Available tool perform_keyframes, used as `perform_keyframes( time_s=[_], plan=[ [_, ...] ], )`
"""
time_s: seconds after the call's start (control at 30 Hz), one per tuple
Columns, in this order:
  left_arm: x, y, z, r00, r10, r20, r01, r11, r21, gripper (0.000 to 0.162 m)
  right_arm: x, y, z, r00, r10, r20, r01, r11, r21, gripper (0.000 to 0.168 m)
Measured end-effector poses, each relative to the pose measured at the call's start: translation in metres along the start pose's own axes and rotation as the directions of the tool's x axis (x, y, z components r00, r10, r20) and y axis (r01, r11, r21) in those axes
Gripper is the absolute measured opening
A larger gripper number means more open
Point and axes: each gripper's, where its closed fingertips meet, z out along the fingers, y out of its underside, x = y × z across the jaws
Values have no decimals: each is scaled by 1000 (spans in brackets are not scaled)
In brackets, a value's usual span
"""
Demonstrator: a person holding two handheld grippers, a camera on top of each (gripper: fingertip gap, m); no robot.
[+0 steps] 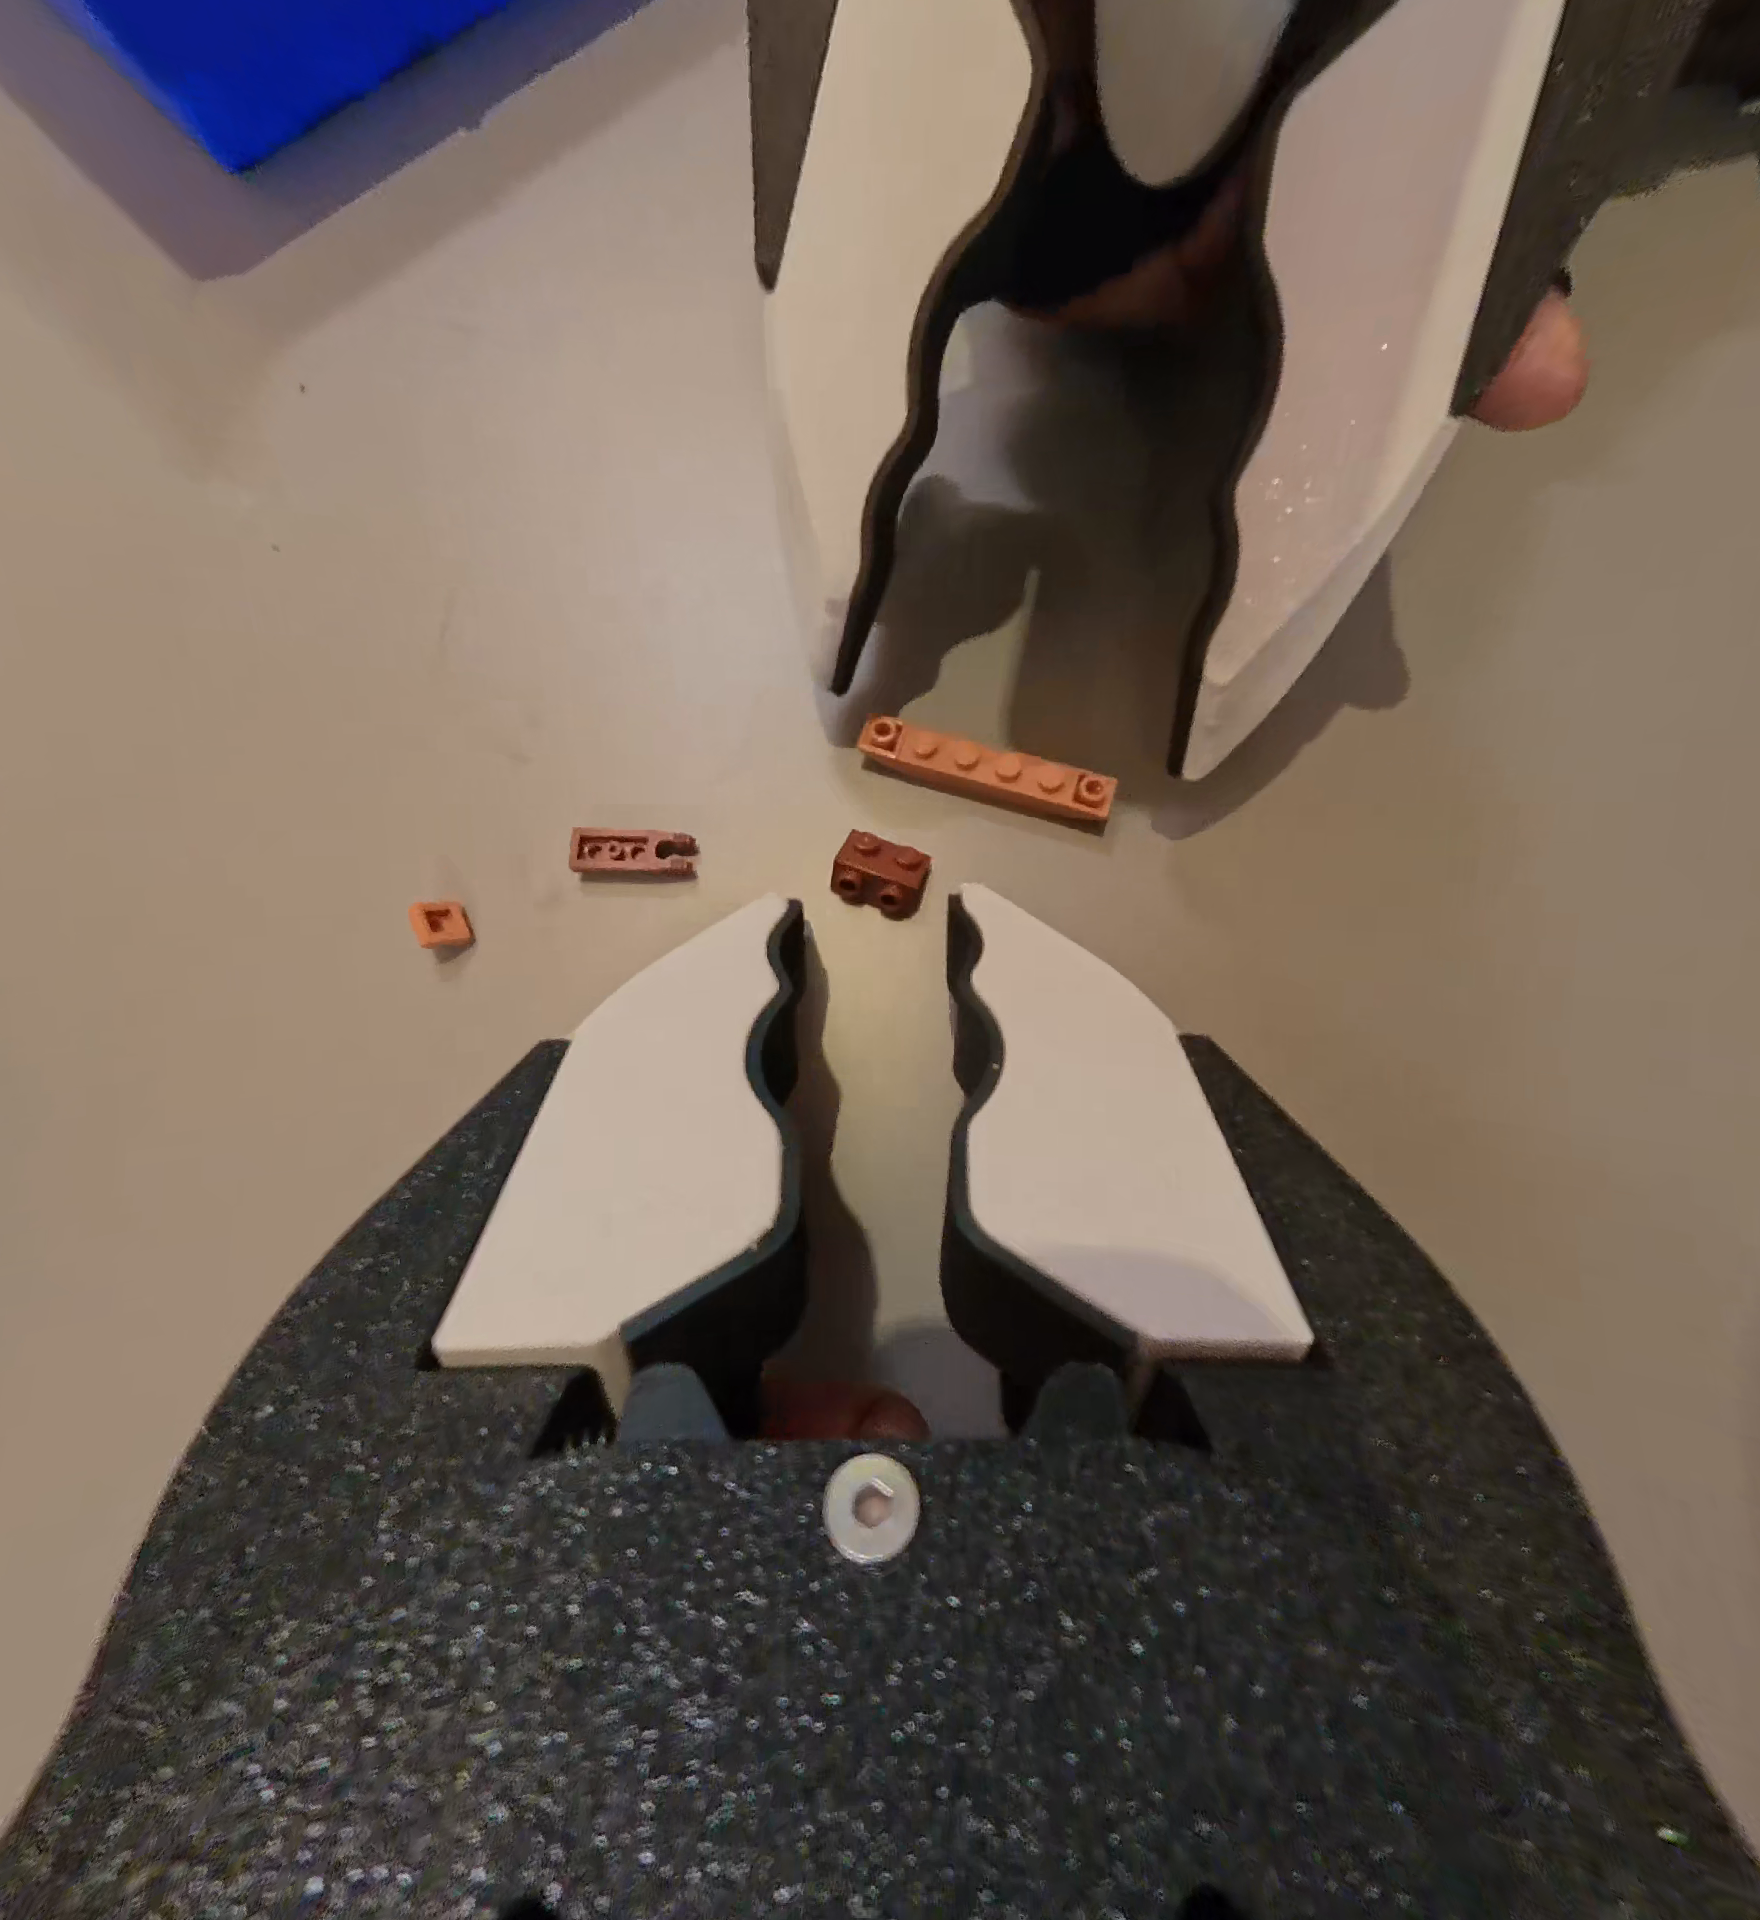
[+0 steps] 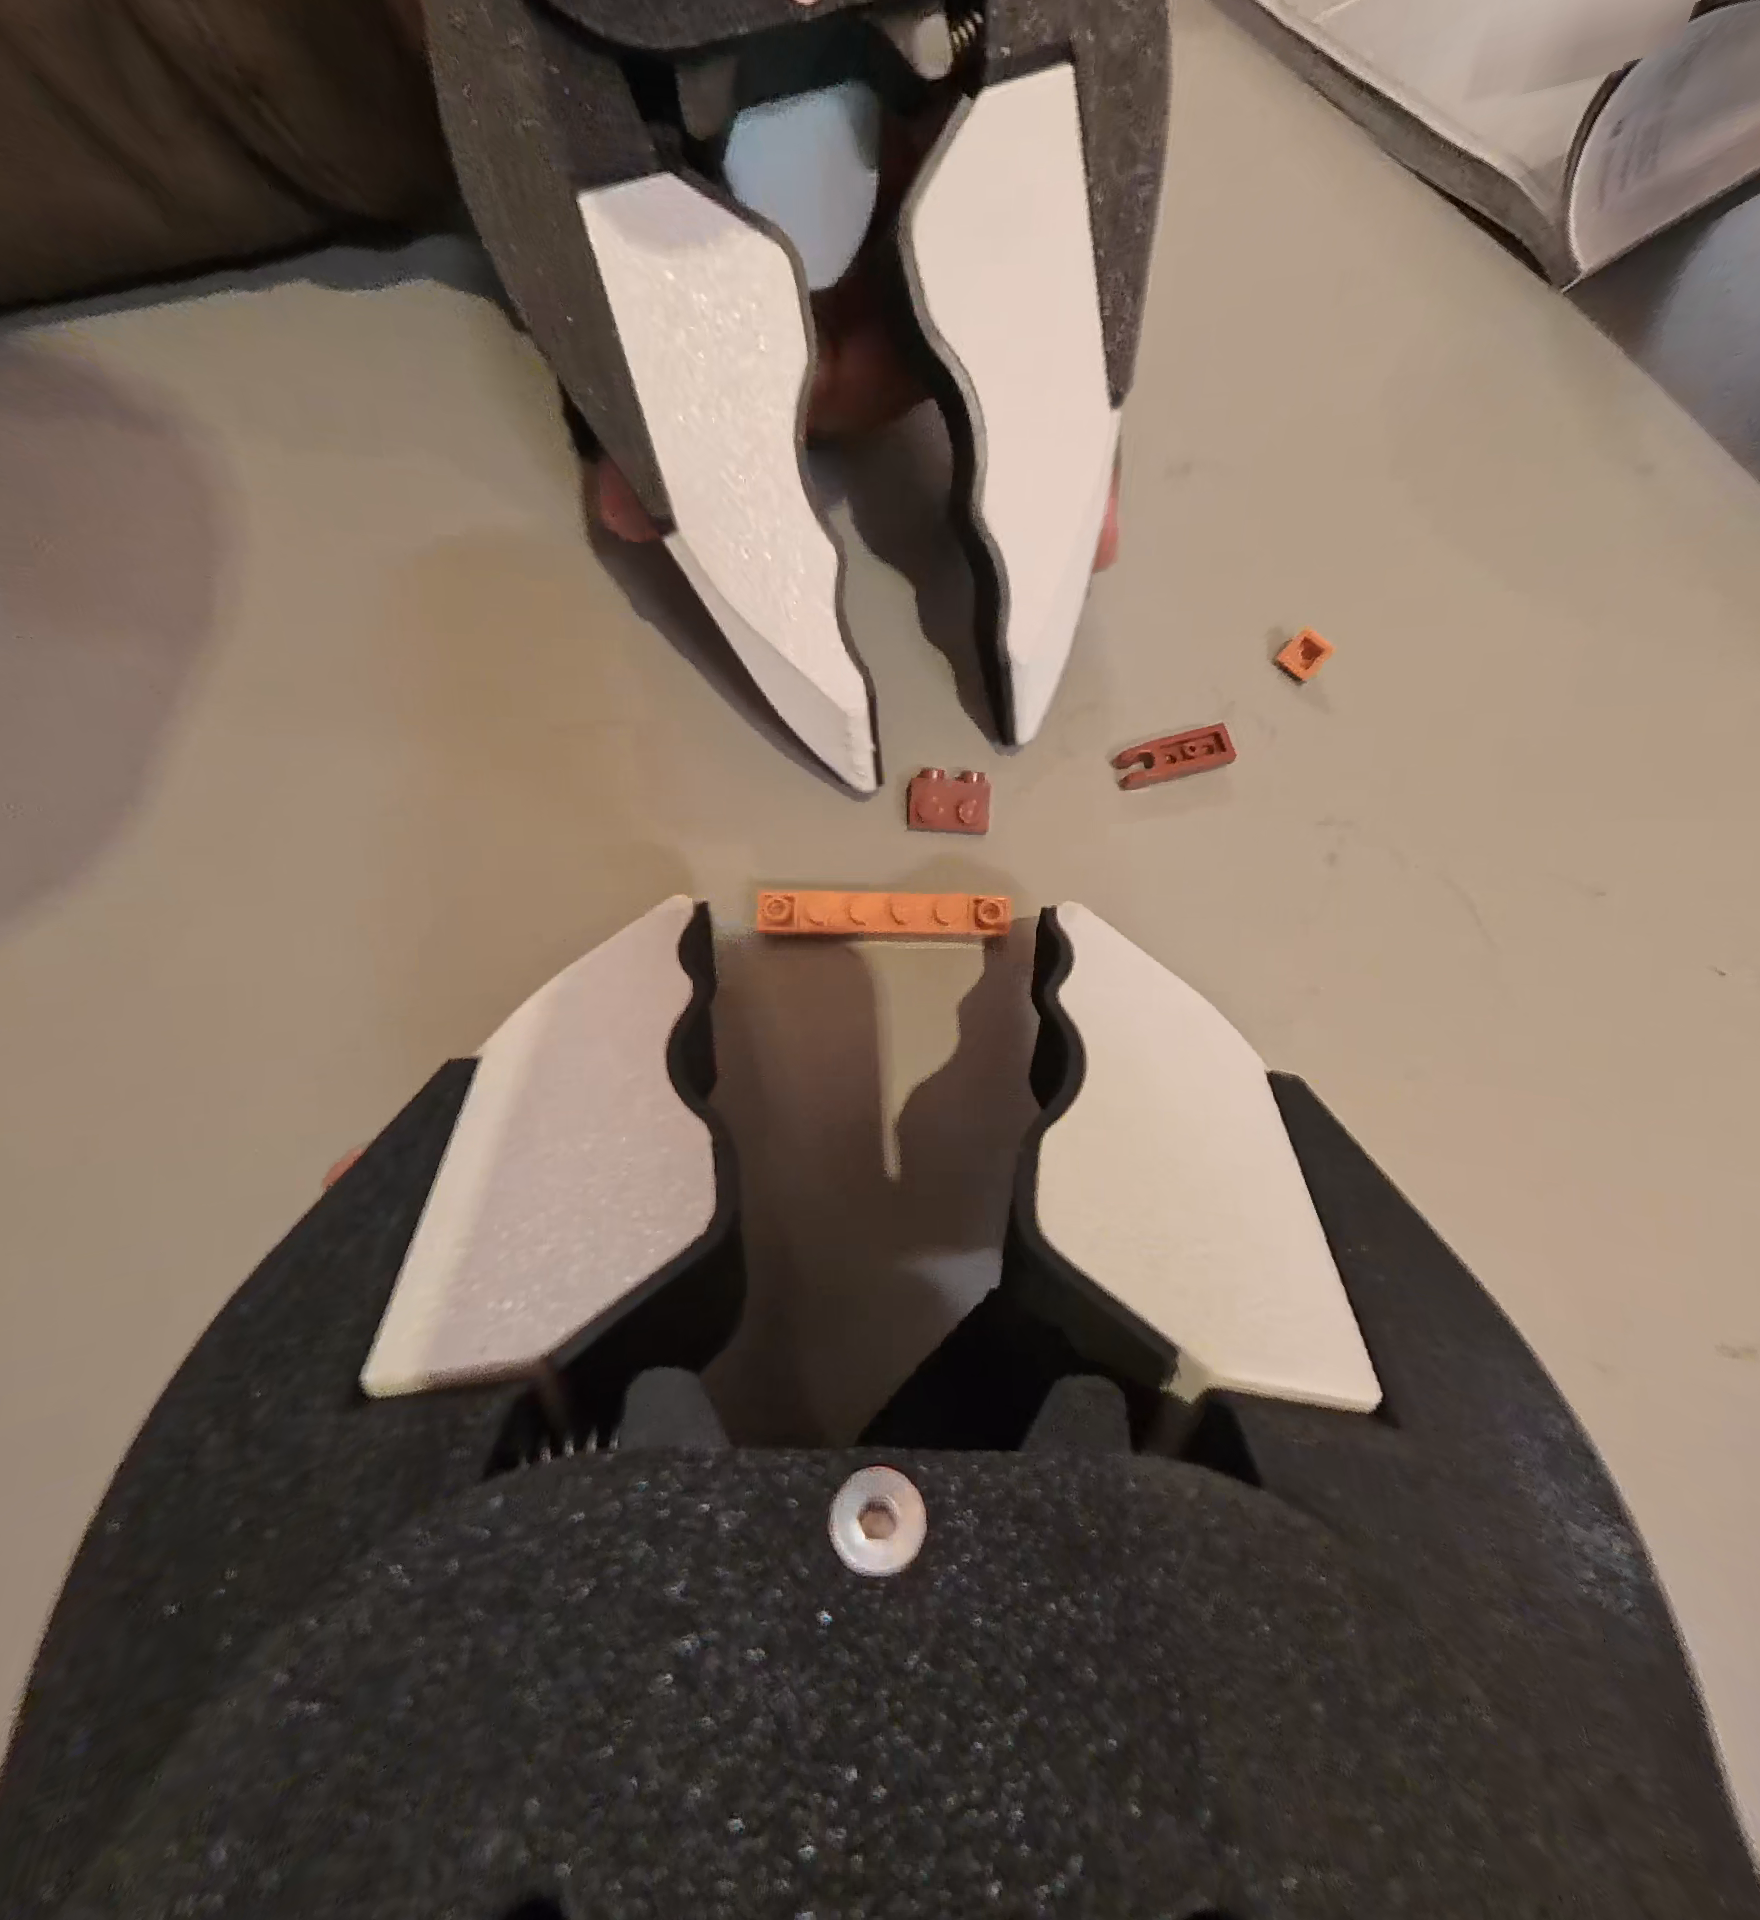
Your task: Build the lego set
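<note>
Left gripper (image 1: 876,904) parted just before brown brick (image 1: 881,875)

The left tool (image 1: 874,902) has a speckled black grainy body, with a silver washer and hex screw at 6 o'clock of its two off-white fingers (image 1: 678,1122), whose wavy inner edges are lined in black. The right tool (image 2: 874,914) looks alike: same black body, pale fingers (image 2: 564,1153), a coil spring at 7 o'clock.

Two wrist cameras look down close from opposite sides, facing each other, sharing the table (image 1: 232,623) between them
</note>
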Motion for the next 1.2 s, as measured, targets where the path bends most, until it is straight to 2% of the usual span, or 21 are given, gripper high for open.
perform_keyframes(
  time_s=[0.27, 0.43, 0.77, 0.93, 1.03, 1.2],
  plan=[
    [0, -6, 6, 999, 37, -32, -37, 999, -1, 17, 3, 6, 7, 999, -17, -37, 14, 998, -64, 55],
    [1, -6, 6, 999, 44, -19, -44, 999, 6, 17, 3, 6, 7, 999, -12, -36, 10, 998, -66, 50],
    [1, -9, -1, 1000, 10, -1, -10, 998, 57, 17, 7, 6, 8, 997, -15, -77, 9, 997, -75, 51],
    [6, -18, -9, 998, -27, -49, 34, 990, 140, 17, 7, -8, -1, 998, -16, -58, 19, 999, 45, 53],
    [13, -27, -12, 996, -25, -91, 42, 980, 197, 17, 2, -21, -9, 993, -106, -50, 112, 984, 140, 51],
    [23, -36, -7, 991, -20, -133, 48, 977, 209, 17, 0, -23, -15, 947, -297, -121, 314, 935, 164, 44]
  ],
)
